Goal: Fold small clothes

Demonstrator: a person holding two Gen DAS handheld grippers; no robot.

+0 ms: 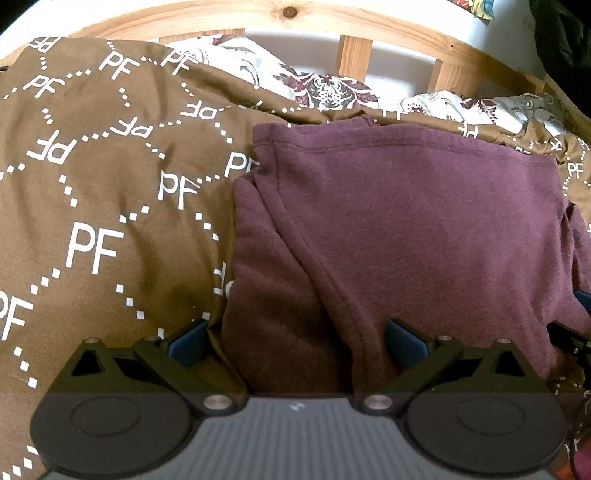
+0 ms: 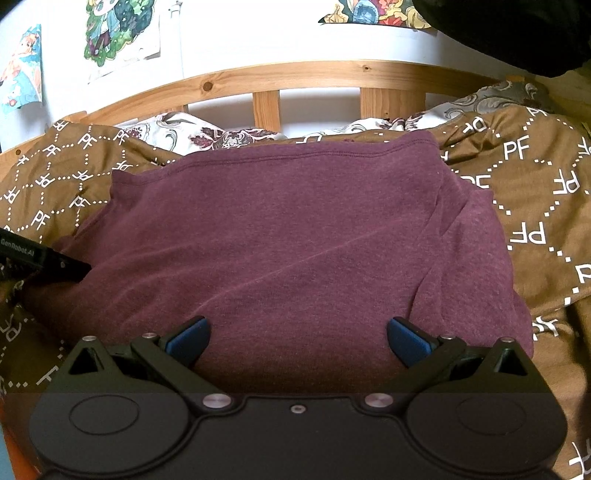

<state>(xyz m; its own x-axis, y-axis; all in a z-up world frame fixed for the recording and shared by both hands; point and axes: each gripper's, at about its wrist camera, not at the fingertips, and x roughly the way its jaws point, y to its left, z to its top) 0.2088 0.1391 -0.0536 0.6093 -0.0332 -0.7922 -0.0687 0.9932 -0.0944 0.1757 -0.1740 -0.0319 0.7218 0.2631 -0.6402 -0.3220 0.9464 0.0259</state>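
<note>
Spread over the bed's brown blanket (image 1: 92,206), printed with white "PF" letters. Folded maroon shirt (image 1: 406,229) lying flat on that blanket, hem seam at the far edge, toward the wooden bed rail (image 1: 354,59).

Left of the shirt's middle: left gripper (image 1: 295,345), fingers spread wide apart, clamped on nothing. Left blue pad (image 1: 186,345) beside the shirt's left edge, over the blanket; right pad over the shirt's near part. Touching the cloth or hovering: cannot tell.

Further right along the shirt: right gripper (image 2: 297,343), fingers likewise wide apart and empty, both blue pads (image 2: 408,341) over the shirt's near edge, shirt filling the gap between them and stretching away ahead.

Beyond the shirt, a floral sheet (image 2: 221,134) bunched against the rail. Above the rail, pictures (image 2: 118,33) on the white wall.
</note>
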